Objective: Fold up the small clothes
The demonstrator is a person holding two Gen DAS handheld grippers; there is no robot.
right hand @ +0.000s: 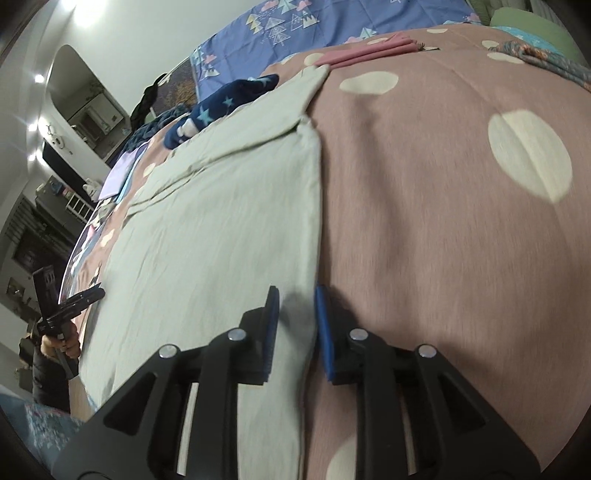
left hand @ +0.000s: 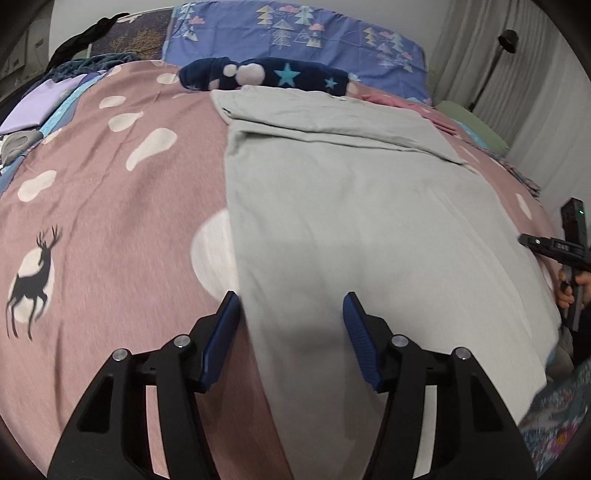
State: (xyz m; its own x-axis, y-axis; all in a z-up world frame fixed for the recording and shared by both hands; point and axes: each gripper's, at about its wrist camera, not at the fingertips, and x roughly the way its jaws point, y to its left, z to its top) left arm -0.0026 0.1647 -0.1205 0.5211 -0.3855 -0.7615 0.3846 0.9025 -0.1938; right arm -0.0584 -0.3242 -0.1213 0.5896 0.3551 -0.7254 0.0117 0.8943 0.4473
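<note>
The grey cloth (left hand: 351,206) lies flat on the pink bed cover (left hand: 110,206), its far end folded over. It looks thin, soft and floppy. A corner or edge is best to grab.

The left gripper (left hand: 290,306) is spread wide over the cloth's left edge, holding nothing. The right gripper (right hand: 297,295) straddles the right edge with a small gap, maybe not pinching yet.

I can read no words or labels.

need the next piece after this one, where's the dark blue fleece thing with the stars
The dark blue fleece garment with light blue stars lies at the far end of the pink bedspread, just beyond the pale grey-green cotton garment and before the blue tree-print pillow.
</note>
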